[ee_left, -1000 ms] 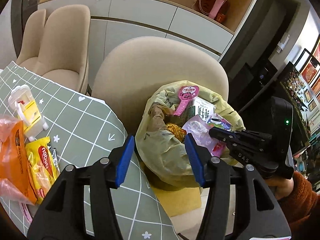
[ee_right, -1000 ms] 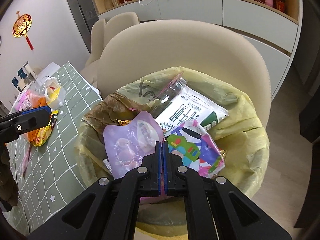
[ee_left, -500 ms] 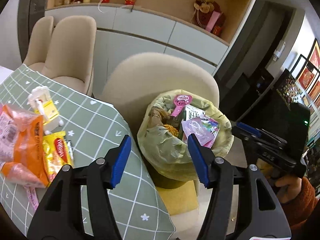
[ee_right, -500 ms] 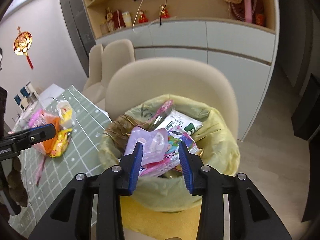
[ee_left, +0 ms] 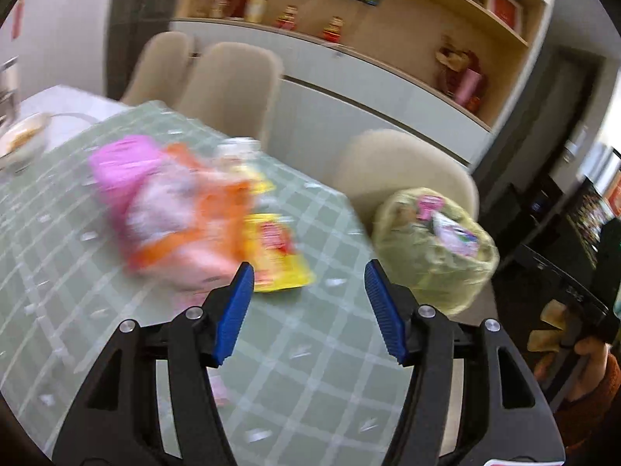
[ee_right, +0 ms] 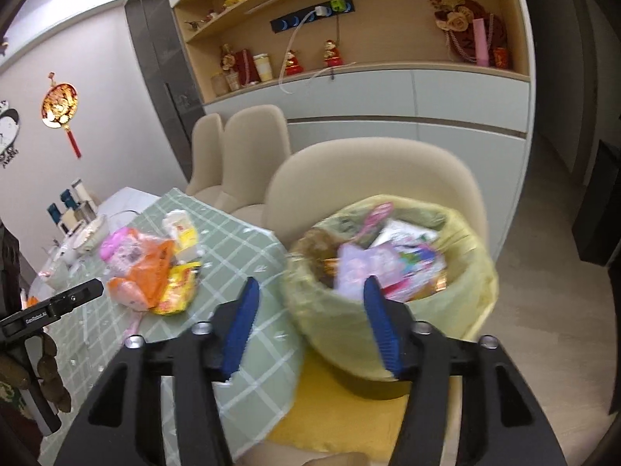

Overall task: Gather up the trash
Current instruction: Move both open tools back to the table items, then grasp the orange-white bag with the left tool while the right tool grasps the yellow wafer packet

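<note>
both grippers had swung from the trash bag (ee_right: 392, 272) toward the table (ee_left: 310, 349).
yellow wrapper (ee_left: 277, 258) lay just ahead-left of the wide-open left gripper (ee_left: 308, 312); right gripper (ee_right: 310, 324), also wide, sat farther off.

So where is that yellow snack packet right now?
The yellow snack packet lies on the green checked tablecloth, tucked against the orange bag, left of the lined trash bin in the right wrist view.

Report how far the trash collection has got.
Done: the lined trash bin is heaped with wrappers. In hand: nothing; left gripper and right gripper are both open. Left: the orange bag, yellow packet and pink wrapper on the table.
</note>
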`<action>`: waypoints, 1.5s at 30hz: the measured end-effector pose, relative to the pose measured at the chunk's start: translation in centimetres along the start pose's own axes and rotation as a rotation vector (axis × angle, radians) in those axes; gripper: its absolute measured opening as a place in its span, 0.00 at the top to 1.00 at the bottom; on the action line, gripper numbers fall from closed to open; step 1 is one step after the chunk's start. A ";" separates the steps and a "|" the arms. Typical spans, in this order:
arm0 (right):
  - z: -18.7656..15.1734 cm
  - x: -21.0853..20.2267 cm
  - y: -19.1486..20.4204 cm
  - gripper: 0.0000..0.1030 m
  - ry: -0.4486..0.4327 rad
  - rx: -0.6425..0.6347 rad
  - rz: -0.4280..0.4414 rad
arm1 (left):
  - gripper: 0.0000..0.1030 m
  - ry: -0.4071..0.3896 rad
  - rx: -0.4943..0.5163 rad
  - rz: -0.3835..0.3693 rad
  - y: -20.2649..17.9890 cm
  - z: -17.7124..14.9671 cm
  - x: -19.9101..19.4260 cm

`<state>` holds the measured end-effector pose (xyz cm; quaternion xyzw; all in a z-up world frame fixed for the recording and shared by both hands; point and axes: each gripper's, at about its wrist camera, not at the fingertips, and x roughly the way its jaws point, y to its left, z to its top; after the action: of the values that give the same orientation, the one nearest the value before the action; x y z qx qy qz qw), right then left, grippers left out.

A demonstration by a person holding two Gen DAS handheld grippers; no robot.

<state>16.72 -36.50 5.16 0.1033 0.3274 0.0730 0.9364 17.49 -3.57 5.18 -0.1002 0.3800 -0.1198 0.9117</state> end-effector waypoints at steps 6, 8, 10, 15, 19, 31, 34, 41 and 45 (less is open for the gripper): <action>-1.8 1.7 4.5 0.48 0.056 -0.038 0.024 | 0.44 -0.025 -0.087 0.104 7.8 -1.1 -2.9; -2.2 2.5 5.7 0.48 0.088 -0.039 0.047 | 0.42 -0.025 -0.099 0.094 9.7 -1.2 -2.9; -2.6 3.0 6.8 0.48 0.105 -0.056 0.059 | 0.39 -0.009 -0.106 0.068 11.5 -1.3 -2.2; -3.8 4.2 9.1 0.48 0.152 -0.129 0.019 | 0.39 -0.004 -0.140 -0.001 13.5 -0.5 0.8; -5.2 5.7 9.7 0.48 0.197 -0.142 -0.029 | 0.39 -0.037 -0.195 -0.029 14.0 1.3 4.3; -4.3 11.6 13.2 0.48 0.229 -0.250 -0.061 | 0.89 0.109 -0.165 -0.161 11.6 -1.1 5.1; -3.7 14.0 13.9 0.48 0.246 -0.248 -0.047 | 0.89 0.141 -0.133 -0.138 11.7 -2.7 3.2; -4.3 18.0 14.6 0.48 0.364 -0.189 0.139 | 0.88 0.183 -0.190 -0.109 14.0 -4.4 2.6; -5.3 19.6 15.4 0.69 0.408 -0.234 0.109 | 0.88 0.196 -0.213 -0.106 14.3 -5.0 2.8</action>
<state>27.54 -16.80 -6.87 -0.0054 0.4932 0.1804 0.8510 17.82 8.76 -4.06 -0.2040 0.4717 -0.1361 0.8469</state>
